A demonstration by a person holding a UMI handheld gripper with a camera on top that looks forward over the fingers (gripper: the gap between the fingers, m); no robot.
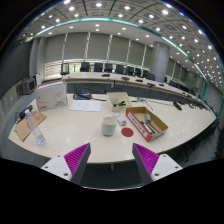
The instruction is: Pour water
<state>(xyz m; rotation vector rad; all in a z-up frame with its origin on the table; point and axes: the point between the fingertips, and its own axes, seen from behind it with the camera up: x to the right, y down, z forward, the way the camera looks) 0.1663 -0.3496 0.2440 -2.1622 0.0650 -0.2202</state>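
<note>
The two-finger gripper with magenta pads is seen held wide apart and empty above a pale tabletop. A small whitish cup is set well beyond the fingers, just beside a flat red round coaster. A clear plastic bottle is stood far off toward the left finger's side, and a long cardboard box is laid behind the coaster.

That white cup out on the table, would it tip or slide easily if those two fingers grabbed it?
The white cup looks small and upright, so probably light and easy to nudge across the smooth table. It seems taller than wide, so a sideways push might tip it. The gripper is open, and the cup stands well beyond its fingers.
</note>
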